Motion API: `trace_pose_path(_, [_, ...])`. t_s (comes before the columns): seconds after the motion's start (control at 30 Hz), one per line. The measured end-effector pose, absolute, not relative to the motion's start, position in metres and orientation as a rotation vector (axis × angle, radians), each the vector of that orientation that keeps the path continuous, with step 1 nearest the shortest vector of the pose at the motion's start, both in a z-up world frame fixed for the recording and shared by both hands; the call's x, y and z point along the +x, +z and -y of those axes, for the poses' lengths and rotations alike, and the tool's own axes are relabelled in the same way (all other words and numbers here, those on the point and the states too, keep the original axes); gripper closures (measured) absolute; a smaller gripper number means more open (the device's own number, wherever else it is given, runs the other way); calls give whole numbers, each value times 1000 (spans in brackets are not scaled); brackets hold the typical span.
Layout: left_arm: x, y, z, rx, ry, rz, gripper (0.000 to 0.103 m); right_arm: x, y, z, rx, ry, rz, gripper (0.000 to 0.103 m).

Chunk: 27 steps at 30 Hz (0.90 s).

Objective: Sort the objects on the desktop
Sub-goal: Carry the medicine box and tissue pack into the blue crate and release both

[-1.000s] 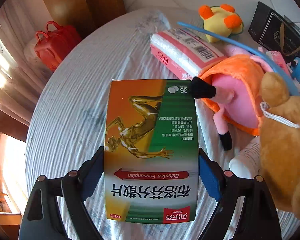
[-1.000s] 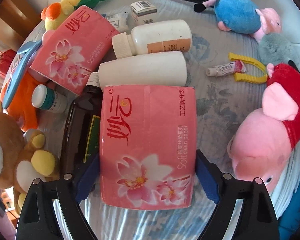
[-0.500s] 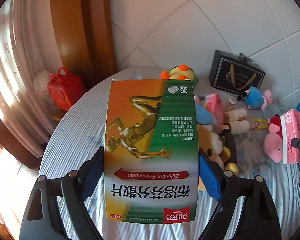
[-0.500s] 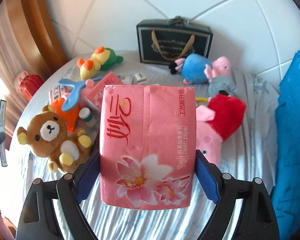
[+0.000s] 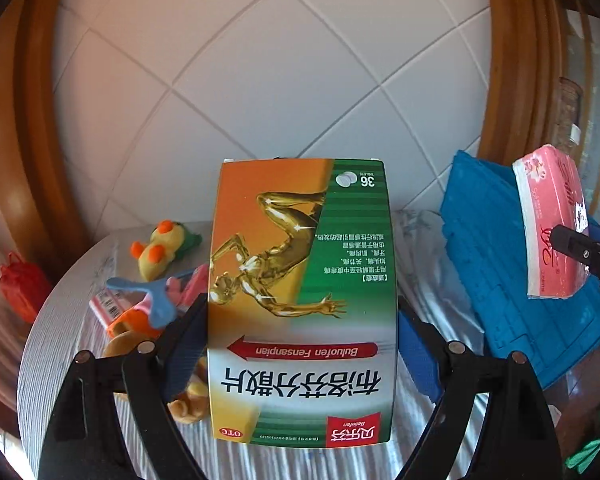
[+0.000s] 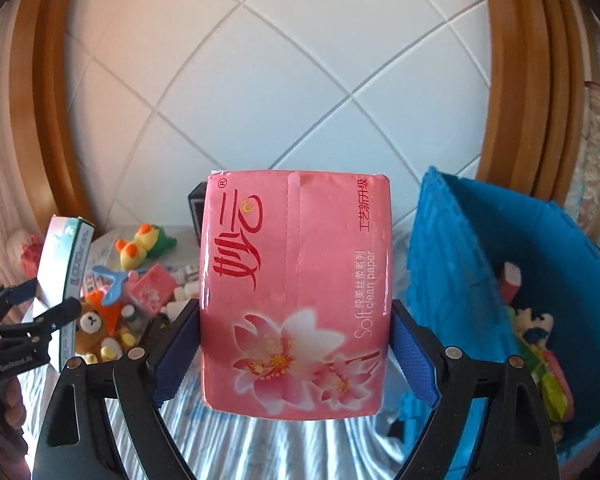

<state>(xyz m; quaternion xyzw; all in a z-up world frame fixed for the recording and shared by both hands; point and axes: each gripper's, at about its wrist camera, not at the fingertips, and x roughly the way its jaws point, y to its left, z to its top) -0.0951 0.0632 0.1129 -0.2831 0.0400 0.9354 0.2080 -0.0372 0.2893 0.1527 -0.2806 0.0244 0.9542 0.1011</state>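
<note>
Both grippers have risen off the worktop. Left gripper jaws clamp the medicine box; right gripper jaws clamp the tissue pack. Blue bin, right of frame, is probably the destination.

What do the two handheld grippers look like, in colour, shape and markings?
The left gripper and the right gripper both have matte black angular linkage arms with round metal rivets and blue textured finger pads. The left gripper's body bears small white lettering, unreadable here.
</note>
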Motion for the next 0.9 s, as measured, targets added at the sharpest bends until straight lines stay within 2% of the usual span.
trace_pose_path(0.2, [-66,157,-175,-660,2478,-150,17,9,198,-384,-715,2722,-90,14])
trace_pose_path(0.47, [-40,193,-326,-666,2308,-181,17,34,215,-521,-750,2564,-93,14])
trace_pose_path(0.73, [-51,190,-470,-817,2185,-216,17,23,200,-634,-847,2450,-83,14])
trace_pose_path(0.9, [-72,167,-536,-929,2178,-294,17,5,172,-693,-938,2359,-142,14])
